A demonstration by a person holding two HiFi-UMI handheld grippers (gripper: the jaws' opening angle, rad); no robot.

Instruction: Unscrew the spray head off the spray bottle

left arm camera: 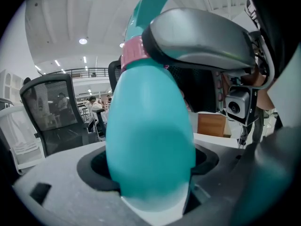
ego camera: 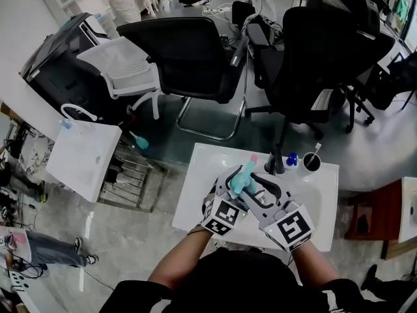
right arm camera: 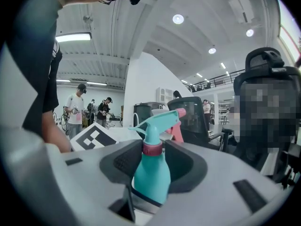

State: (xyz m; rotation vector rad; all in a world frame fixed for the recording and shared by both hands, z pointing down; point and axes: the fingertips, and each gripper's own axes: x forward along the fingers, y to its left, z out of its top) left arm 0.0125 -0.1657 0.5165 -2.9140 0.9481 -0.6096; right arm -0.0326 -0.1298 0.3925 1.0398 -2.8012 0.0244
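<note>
Ceiling (left arm camera: 56, 22) above bottle (left arm camera: 150, 140), gripper views only

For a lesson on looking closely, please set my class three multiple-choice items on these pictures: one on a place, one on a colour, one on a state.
1. Where is the spray bottle?
A. lying on the floor
B. gripped by the left gripper above the white table
C. standing on a chair seat

2. What colour is the collar under the spray head?
A. yellow
B. black
C. pink

3. What state is the spray head in?
A. still on the bottle
B. lying loose on the table
C. missing altogether

Answers:
1 B: the bottle's body fills the jaws in the left gripper view, and the head view shows it over the table.
2 C: the ring reads pink against the teal bottle.
3 A: the head sits on the collar, with the right gripper jaws apart on either side.
</note>
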